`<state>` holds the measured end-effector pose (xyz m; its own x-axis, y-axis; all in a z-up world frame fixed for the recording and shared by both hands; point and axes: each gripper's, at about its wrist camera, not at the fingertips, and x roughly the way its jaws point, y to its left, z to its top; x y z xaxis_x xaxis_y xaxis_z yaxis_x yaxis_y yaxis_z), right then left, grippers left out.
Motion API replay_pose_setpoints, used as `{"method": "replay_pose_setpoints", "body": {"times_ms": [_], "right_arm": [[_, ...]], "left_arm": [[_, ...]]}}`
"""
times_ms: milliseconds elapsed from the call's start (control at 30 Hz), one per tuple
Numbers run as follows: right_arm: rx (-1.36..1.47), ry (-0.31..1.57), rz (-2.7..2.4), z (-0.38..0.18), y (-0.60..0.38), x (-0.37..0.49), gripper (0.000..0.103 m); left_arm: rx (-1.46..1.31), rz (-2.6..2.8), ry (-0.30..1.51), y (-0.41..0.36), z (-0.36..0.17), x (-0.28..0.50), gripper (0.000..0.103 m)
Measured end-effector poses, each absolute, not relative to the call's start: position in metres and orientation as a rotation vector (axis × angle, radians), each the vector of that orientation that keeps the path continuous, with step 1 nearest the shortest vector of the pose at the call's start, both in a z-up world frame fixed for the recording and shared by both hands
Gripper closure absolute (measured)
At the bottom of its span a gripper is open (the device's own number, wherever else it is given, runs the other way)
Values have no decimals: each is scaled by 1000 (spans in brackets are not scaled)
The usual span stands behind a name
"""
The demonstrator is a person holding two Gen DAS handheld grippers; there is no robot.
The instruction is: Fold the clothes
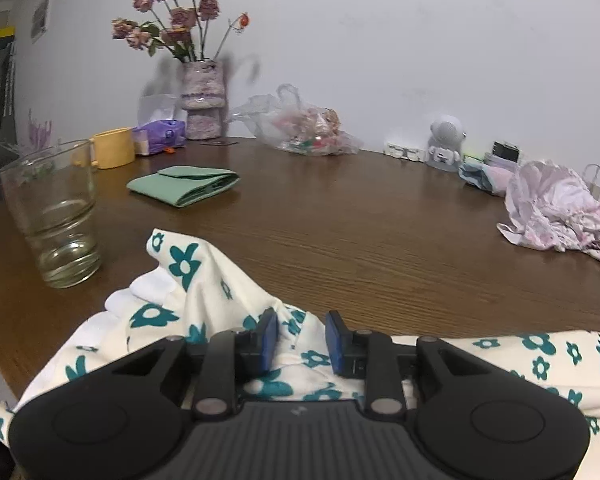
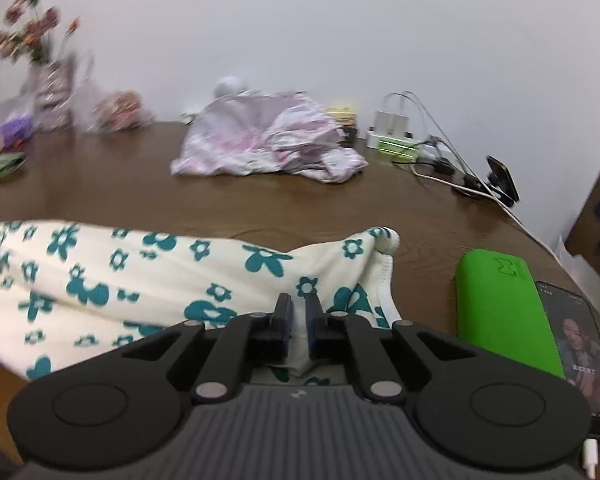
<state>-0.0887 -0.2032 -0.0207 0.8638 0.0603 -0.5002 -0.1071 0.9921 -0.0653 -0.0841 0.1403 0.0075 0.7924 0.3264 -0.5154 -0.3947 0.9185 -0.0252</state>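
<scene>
A cream garment with teal flowers [image 1: 204,292] lies bunched at the near edge of the brown wooden table [image 1: 380,240]. My left gripper [image 1: 302,338] has its blue pads a little apart, pressed on a thick fold of this fabric that rises between them. In the right wrist view the same garment [image 2: 140,276] stretches away to the left, blurred there. Near its hemmed right end, my right gripper [image 2: 298,320] is almost fully closed on a thin fold of the cloth.
A drinking glass [image 1: 56,216] stands close to the left of the garment. A folded green cloth [image 1: 184,186], a yellow cup [image 1: 114,148] and a flower vase [image 1: 202,100] sit behind. A crumpled pink garment [image 2: 268,140] lies mid-table. A green case [image 2: 500,312] and a phone [image 2: 580,344] lie at right.
</scene>
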Motion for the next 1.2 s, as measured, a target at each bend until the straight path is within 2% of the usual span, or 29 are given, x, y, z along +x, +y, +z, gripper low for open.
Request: {"method": "replay_pose_setpoints", "body": {"times_ms": [167, 300, 500, 633, 667, 700, 733, 767, 800, 833, 867, 933, 1000, 1033, 1100, 1133, 1167, 1200], "right_arm": [[-38, 491, 141, -7, -205, -110, 95], [-100, 500, 222, -5, -185, -125, 95], [-128, 569, 235, -17, -180, -90, 95], [-133, 610, 208, -10, -182, -47, 95], [-117, 622, 197, -8, -183, -37, 95], [-102, 634, 186, -6, -185, -27, 95], [-82, 624, 180, -3, -187, -28, 91], [-60, 605, 176, 0, -190, -35, 80], [-38, 586, 172, 4, -193, -41, 70], [-16, 566, 168, 7, -195, -47, 48], [-5, 566, 159, 8, -198, -50, 42], [8, 581, 136, 5, -204, -53, 42], [21, 596, 114, 3, -209, -56, 50], [23, 607, 108, 2, -210, -52, 62], [21, 633, 101, -1, -211, -41, 69], [21, 646, 98, -3, -211, -35, 71], [20, 659, 94, -4, -211, -29, 71], [20, 672, 91, -6, -211, -23, 71]], "left_arm": [[-199, 306, 508, 151, 23, -109, 78], [-122, 199, 481, 141, 47, -115, 78], [30, 45, 607, 105, 39, -88, 78], [66, -44, 628, 104, 70, -76, 78], [93, -78, 622, 101, 83, -71, 76], [116, -103, 613, 97, 92, -67, 66], [147, -147, 608, 91, 101, -60, 59], [170, -207, 608, 83, 109, -49, 50], [183, -262, 615, 76, 114, -37, 47], [198, -309, 627, 66, 115, -26, 46], [224, -366, 646, 53, 113, -11, 44], [281, -459, 678, 25, 101, 19, 43], [326, -528, 736, -1, 81, 42, 45], [348, -564, 765, -13, 71, 53, 46], [377, -622, 802, -30, 53, 65, 52], [386, -642, 816, -36, 46, 70, 58], [386, -646, 831, -35, 41, 75, 75], [377, -645, 843, -33, 38, 78, 86]]}}
